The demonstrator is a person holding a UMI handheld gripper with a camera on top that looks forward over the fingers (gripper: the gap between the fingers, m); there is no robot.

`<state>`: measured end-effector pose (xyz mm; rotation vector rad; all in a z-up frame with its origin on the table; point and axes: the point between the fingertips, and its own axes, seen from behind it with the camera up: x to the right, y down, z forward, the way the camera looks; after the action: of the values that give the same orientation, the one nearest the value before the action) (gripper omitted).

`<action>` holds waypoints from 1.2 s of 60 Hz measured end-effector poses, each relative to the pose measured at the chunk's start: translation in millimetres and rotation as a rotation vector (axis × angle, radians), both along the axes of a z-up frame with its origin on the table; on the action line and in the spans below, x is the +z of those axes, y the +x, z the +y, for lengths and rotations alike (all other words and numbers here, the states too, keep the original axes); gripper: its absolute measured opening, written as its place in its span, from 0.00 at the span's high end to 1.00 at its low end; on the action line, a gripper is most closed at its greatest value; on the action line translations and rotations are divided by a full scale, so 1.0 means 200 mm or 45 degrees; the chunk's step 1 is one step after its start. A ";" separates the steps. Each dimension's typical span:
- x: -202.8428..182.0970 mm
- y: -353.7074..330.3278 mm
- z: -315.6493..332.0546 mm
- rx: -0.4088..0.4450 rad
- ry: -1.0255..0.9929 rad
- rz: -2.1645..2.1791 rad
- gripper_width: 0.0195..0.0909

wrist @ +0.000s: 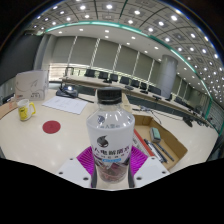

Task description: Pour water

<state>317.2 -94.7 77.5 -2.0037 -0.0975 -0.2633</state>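
Gripper is seen at 6 o'clock, clenched on the water bottle: both pink pads are pressed against the bottle's lower sides, one at 7 o'clock and one at 5 o'clock of it. The bottle is held upright between the fingers, clear plastic, dark cap still on at its 12 o'clock end, white label with red print low on the body. Whether the bottle's base is lifted off the table or resting on it cannot be told; the base is hidden by the fingers. Beyond the bottle, a pale tabletop is seen. A round red coaster is lying flat at 9 o'clock of the bottle, well apart from it. Further out at 10 o'clock, a yellowish cup is standing upright near the table's far edge, with a white box just behind it. A white sheet of paper is lying at 11 o'clock of the bottle. At 3 o'clock of the bottle, a small cluttered patch with dark objects is seen, too small to identify. In the background, rows of desks with chairs are spread at 12 o'clock under a ceiling with spot lights.
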 end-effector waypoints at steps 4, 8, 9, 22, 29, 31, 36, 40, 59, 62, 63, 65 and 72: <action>0.10 -0.05 0.05 -0.003 0.001 -0.096 0.68; 0.25 -0.16 0.12 0.013 0.027 -0.219 0.68; 0.28 -0.19 0.13 0.015 0.035 -0.255 0.68; 0.58 -0.76 0.43 0.139 0.036 -0.771 0.68; 0.63 -1.10 0.57 0.265 0.045 -1.071 0.68; 0.64 -1.19 0.61 0.302 0.062 -1.159 0.68; 0.63 -1.39 0.73 0.382 0.101 -1.415 0.68; 0.61 -1.52 0.80 0.450 0.130 -1.592 0.68; 0.48 -1.68 1.03 0.596 0.145 -2.265 0.68; 0.46 -1.68 1.03 0.617 0.135 -2.277 0.68; 0.46 -1.68 1.03 0.623 0.133 -2.282 0.68; 0.46 -1.68 1.02 0.626 0.132 -2.287 0.68; 0.47 -1.63 1.00 0.604 0.110 -2.158 0.68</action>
<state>-8.0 105.3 171.4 -1.0916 -1.5187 -1.5054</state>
